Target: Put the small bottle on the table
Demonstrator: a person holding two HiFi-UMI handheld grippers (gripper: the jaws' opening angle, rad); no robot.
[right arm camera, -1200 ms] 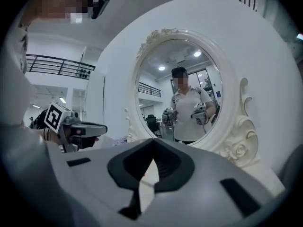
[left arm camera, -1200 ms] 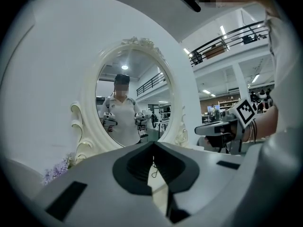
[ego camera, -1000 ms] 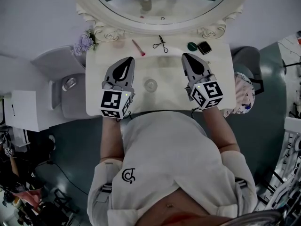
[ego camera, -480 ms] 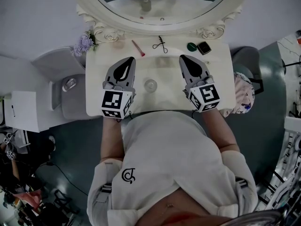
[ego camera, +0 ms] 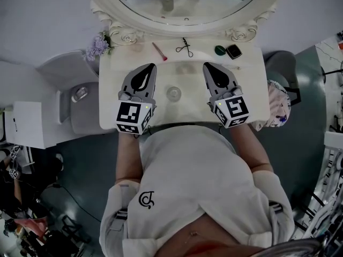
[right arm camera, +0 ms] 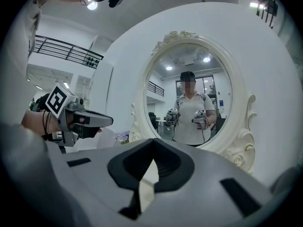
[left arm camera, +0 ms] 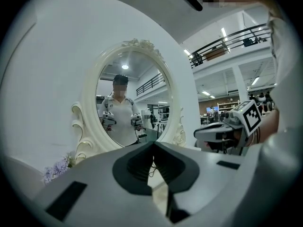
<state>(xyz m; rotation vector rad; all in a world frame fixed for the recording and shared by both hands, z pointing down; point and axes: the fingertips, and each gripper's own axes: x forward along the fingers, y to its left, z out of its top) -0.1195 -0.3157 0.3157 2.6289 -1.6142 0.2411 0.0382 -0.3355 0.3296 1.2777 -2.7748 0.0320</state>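
Observation:
A small clear bottle (ego camera: 173, 93) stands on the white vanity table (ego camera: 252, 90), seen from above, midway between my two grippers and touching neither. My left gripper (ego camera: 151, 66) hovers to its left, shut and empty, pointing toward the oval mirror (ego camera: 185, 7). To the bottle's right, my right gripper (ego camera: 207, 65) is likewise shut with nothing in it. The left gripper view shows the closed left gripper (left arm camera: 152, 143) facing the mirror (left arm camera: 132, 98), with the right gripper (left arm camera: 222, 131) off to the side. The right gripper view shows the closed right gripper (right arm camera: 154, 141). The bottle is hidden in both gripper views.
Near the mirror's base lie a pink stick (ego camera: 159, 51), a metal eyelash curler (ego camera: 185, 47), a green round lid (ego camera: 220, 50) and a black compact (ego camera: 233, 51). Lavender flowers (ego camera: 97, 46) sit at the back left corner. A grey stool (ego camera: 80, 98) stands left, a patterned cushion (ego camera: 278, 106) right.
The right gripper has drifted a little to the left and toward the mirror. The left gripper has barely moved. Both stay shut, and the bottle stays put.

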